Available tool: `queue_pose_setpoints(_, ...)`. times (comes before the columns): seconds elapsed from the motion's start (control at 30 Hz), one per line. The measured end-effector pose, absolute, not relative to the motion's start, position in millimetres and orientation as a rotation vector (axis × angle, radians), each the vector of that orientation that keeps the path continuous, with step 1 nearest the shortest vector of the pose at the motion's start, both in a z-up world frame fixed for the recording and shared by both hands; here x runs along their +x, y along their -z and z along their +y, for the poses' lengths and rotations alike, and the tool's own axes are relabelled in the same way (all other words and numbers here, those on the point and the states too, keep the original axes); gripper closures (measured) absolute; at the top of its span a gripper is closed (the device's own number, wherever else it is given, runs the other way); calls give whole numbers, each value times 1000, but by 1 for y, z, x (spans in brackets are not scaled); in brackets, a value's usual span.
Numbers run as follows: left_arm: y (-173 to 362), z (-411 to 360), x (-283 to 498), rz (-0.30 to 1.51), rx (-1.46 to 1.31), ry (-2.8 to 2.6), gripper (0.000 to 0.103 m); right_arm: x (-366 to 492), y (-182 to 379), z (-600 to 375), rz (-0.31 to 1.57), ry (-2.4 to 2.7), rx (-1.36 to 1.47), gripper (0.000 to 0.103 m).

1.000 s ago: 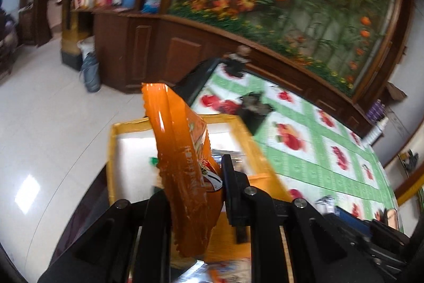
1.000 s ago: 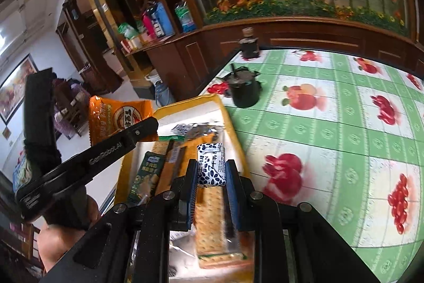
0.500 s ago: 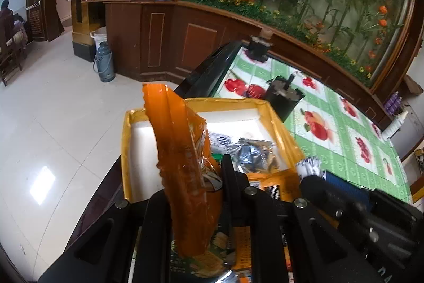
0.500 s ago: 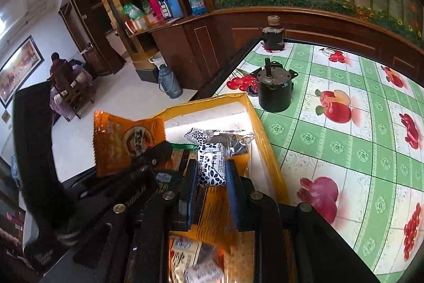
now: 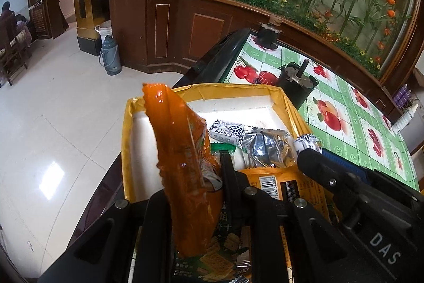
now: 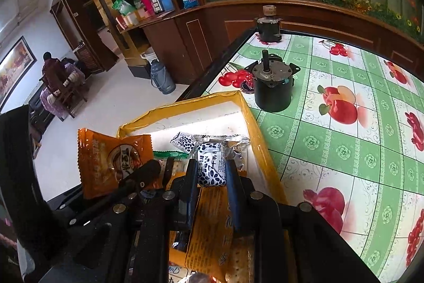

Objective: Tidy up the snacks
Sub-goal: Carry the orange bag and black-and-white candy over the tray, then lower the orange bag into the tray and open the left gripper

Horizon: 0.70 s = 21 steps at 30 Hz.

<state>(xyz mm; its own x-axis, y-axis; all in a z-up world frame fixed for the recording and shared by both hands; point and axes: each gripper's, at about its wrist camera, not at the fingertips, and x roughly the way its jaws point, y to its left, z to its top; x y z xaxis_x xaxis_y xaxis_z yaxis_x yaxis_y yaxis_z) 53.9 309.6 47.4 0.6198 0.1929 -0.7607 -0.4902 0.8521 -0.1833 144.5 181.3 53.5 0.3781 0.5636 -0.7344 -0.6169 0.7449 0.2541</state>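
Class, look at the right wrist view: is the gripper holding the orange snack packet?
No, the right gripper grips a small white-and-navy patterned packet; the orange packet sits in the left gripper.

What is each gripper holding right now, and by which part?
The left gripper pinches the orange snack packet by its lower edge. The right gripper clamps the small black-and-white wrapped candy across its middle, above the yellow tray.

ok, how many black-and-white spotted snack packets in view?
2. The held packet is clamped in the right gripper above the tray; the loose packet lies in the tray behind it, by the silver wrapper. Others may be buried.
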Motion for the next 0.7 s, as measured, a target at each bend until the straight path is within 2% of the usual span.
queue_pose_setpoints(0.7,-44,313,55,824,-414,-426,87,159,-38,195,962,-731,-61,80)
